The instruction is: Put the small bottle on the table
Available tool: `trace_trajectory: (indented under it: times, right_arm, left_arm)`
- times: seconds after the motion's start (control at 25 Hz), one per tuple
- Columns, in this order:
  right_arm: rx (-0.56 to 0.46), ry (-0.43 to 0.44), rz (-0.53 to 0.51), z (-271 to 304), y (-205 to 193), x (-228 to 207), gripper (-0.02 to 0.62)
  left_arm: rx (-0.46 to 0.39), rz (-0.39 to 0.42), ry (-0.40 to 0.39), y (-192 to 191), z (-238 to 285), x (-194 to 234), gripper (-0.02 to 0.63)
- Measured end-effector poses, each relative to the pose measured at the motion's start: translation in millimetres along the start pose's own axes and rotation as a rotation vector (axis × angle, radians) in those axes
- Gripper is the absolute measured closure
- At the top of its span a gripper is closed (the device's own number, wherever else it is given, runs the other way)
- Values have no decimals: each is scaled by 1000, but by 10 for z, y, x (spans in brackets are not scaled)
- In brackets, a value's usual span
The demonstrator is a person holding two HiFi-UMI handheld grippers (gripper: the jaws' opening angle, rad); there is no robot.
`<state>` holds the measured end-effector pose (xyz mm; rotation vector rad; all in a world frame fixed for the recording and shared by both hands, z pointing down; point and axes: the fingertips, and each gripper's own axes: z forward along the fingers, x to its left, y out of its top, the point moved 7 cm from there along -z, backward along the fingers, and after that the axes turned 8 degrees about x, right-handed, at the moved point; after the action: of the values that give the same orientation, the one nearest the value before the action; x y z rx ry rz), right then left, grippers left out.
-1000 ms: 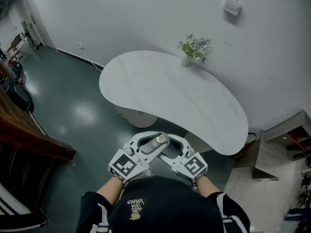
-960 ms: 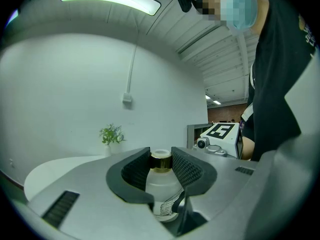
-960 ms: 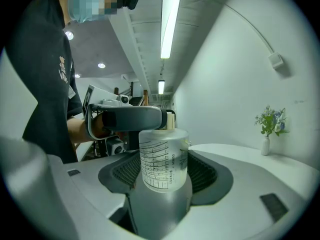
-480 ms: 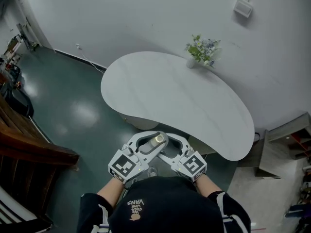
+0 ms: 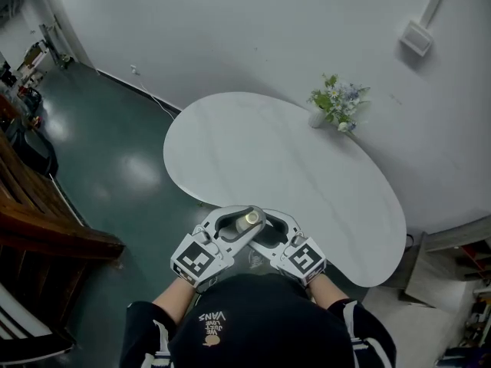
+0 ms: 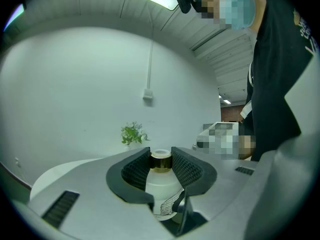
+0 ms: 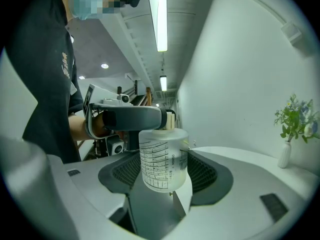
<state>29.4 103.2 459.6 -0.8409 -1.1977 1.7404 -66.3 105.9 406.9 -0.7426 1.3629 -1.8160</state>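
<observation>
A small translucent bottle with a gold collar hangs upright in front of the person's chest. My left gripper is shut on its neck; in the left gripper view the black pads press the collar of the bottle. My right gripper comes in from the right, lower down. In the right gripper view its pads closely flank the graduated body of the bottle; contact is unclear. The white curved table lies just ahead, with the bottle above the floor short of its near edge.
A white vase of flowers stands at the table's far right edge by the wall. A wall box hangs above it. Dark green floor lies to the left, with wooden stairs further left.
The table and vase have slid lower and to the right in the head view. Both grippers and the bottle keep their places in front of the chest.
</observation>
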Motion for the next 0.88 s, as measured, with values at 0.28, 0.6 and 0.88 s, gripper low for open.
trace_trajectory:
  times: [0.28,0.6,0.88]
  right_arm:
    - [20,50,-8,187,77,-572,333]
    - [22,75,-15,389,119,-1084,333]
    - [9,31,17,737,141,-1411,333]
  left_arm:
    - [-11,-11,56,61,362,421,457]
    - [-16,-26,81,109,680,841,459]
    - [7,-35,14,83,825,1361,459]
